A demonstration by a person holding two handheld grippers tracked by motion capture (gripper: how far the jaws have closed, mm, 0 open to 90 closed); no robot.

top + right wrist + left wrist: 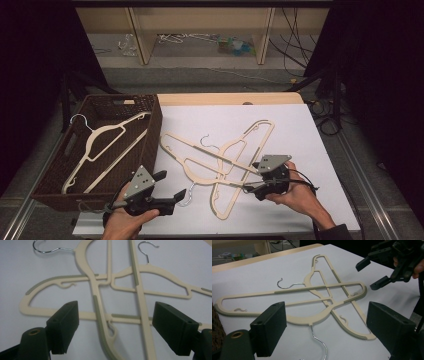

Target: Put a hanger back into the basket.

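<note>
Two cream plastic hangers with chrome hooks lie crossed on the white table top. One hanger [176, 141] [299, 320] points its hook at the near edge. The other hanger [263, 131] [312, 277] runs diagonally over it. My left gripper [171, 185] [329, 332] is open and empty, just near-left of the near hook. To the right, my right gripper [251, 176] [119, 328] [372, 273] hovers open over the spot where the crossed hangers [93, 292] overlap, holding nothing.
A brown wicker basket [156, 125] [215, 327] stands at the table's left with a third cream hanger [100, 145] inside. Bare white surface [295, 130] lies to the right and at the back. Wooden shelving and loose cables sit on the floor beyond.
</note>
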